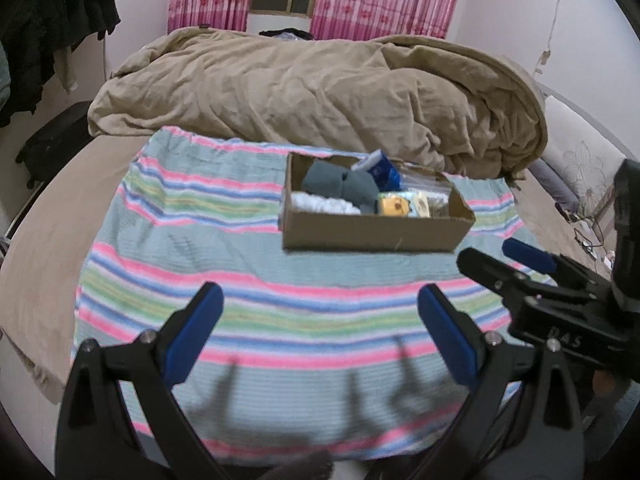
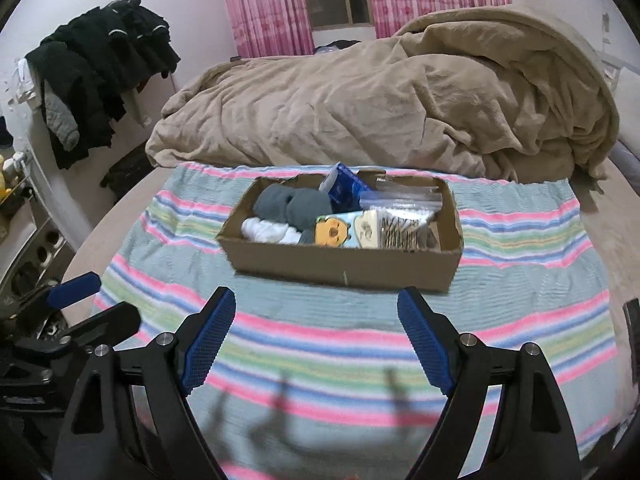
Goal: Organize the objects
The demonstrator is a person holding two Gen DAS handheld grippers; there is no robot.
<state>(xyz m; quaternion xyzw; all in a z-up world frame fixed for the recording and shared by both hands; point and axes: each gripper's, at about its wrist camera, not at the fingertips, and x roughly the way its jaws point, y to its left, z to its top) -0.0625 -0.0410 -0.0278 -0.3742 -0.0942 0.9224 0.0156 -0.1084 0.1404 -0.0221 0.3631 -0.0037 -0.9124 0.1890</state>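
Note:
A brown cardboard box (image 1: 372, 232) (image 2: 344, 266) stands on a striped towel (image 1: 248, 280) (image 2: 320, 344) on the bed. It holds grey socks (image 2: 296, 204), a white cloth (image 2: 268, 232), a blue packet (image 2: 344, 188), a yellow cartoon pack (image 2: 334, 232), a clear zip bag (image 2: 400, 200) and several hairpins on a card (image 2: 400, 234). My left gripper (image 1: 320, 300) is open and empty, above the towel, short of the box. My right gripper (image 2: 316, 304) is open and empty, just short of the box's near wall; it also shows in the left wrist view (image 1: 508, 258).
A crumpled beige duvet (image 1: 320, 92) (image 2: 400, 104) lies behind the box. Dark clothes (image 2: 100, 68) hang at the left. A dark bag (image 1: 52, 144) sits left of the bed. Pink curtains (image 2: 272, 4) frame a window. Cables (image 1: 588, 236) lie at the right edge.

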